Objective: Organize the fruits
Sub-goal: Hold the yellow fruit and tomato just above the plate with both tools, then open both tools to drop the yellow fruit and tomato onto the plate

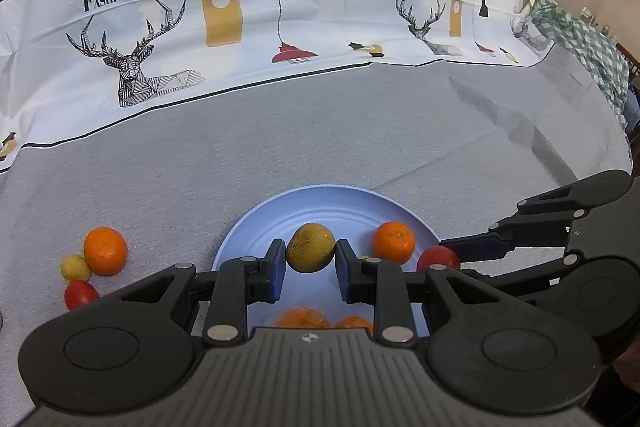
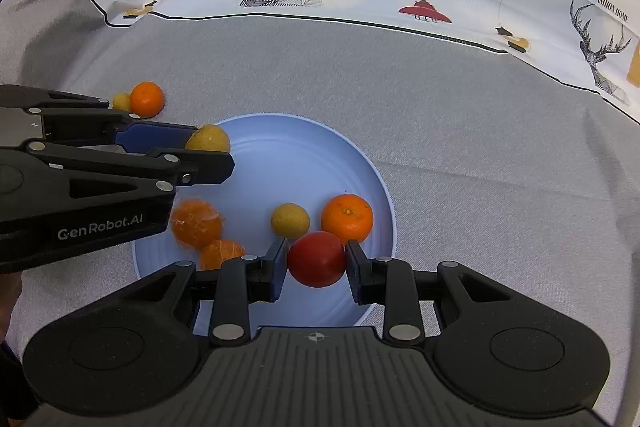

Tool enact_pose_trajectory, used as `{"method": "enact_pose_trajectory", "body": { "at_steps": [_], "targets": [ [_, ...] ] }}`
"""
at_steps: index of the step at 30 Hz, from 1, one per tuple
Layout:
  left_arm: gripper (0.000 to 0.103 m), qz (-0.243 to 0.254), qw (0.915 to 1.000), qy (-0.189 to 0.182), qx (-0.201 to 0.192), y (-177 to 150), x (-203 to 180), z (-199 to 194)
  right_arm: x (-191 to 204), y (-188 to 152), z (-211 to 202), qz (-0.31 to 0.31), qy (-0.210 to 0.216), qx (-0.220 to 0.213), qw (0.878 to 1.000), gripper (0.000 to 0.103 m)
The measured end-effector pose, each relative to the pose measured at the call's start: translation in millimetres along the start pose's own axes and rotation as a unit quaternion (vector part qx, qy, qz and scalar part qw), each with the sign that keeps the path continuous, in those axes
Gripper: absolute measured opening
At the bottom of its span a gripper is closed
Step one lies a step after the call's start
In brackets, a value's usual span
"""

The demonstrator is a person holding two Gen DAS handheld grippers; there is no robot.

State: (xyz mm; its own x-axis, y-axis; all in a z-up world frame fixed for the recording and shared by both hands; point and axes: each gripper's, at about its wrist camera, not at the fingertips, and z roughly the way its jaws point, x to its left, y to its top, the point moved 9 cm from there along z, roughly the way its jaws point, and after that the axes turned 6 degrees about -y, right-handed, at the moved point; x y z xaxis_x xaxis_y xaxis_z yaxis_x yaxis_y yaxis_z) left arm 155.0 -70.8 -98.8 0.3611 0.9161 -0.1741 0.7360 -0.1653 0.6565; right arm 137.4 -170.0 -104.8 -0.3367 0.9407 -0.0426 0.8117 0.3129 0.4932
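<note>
My left gripper (image 1: 311, 258) is shut on a yellow-green fruit (image 1: 311, 247) and holds it over the blue plate (image 1: 256, 227); it also shows in the right wrist view (image 2: 208, 147) with that fruit (image 2: 210, 139). My right gripper (image 2: 317, 263) is shut on a red tomato (image 2: 317, 259) over the plate's (image 2: 280, 147) near right side; the tomato also shows in the left wrist view (image 1: 438, 258). On the plate lie an orange (image 2: 347, 219), a small yellow fruit (image 2: 290, 220) and two wrapped oranges (image 2: 197, 223).
On the grey cloth left of the plate lie an orange (image 1: 105, 251), a small yellow fruit (image 1: 75, 267) and a red tomato (image 1: 80, 294). A printed deer-and-lamp cloth (image 1: 240, 19) covers the far side. A green checked cloth (image 1: 580, 39) lies at the far right.
</note>
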Motion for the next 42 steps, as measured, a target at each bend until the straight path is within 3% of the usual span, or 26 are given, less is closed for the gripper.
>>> {"method": "enact_pose_trajectory", "body": {
  "at_steps": [22,34,36,38,39,42],
  "targets": [
    [0.030,-0.001,1.0000,-0.003,0.002,0,-1,-1,1,0,0,-0.005,0.001,-0.001,1.000,0.032],
    [0.030,-0.016,0.9998,0.011,-0.009,-2,9,-16,-3,11,-8,0.016,-0.023,-0.028,0.999,0.046],
    [0.028,-0.021,0.9995,0.017,-0.018,-3,13,-26,-4,15,-10,0.023,-0.028,-0.038,0.999,0.047],
    [0.017,-0.027,0.9989,0.027,-0.029,-4,19,-40,-5,20,-14,0.034,-0.033,-0.052,0.998,0.048],
    [0.016,-0.033,0.9985,0.028,-0.033,-4,23,-48,-5,22,-16,0.040,-0.035,-0.059,0.997,0.048],
    [0.011,-0.055,0.9982,0.016,-0.013,-6,34,-68,-8,30,-23,0.060,-0.035,-0.082,0.994,0.047]
  ]
}}
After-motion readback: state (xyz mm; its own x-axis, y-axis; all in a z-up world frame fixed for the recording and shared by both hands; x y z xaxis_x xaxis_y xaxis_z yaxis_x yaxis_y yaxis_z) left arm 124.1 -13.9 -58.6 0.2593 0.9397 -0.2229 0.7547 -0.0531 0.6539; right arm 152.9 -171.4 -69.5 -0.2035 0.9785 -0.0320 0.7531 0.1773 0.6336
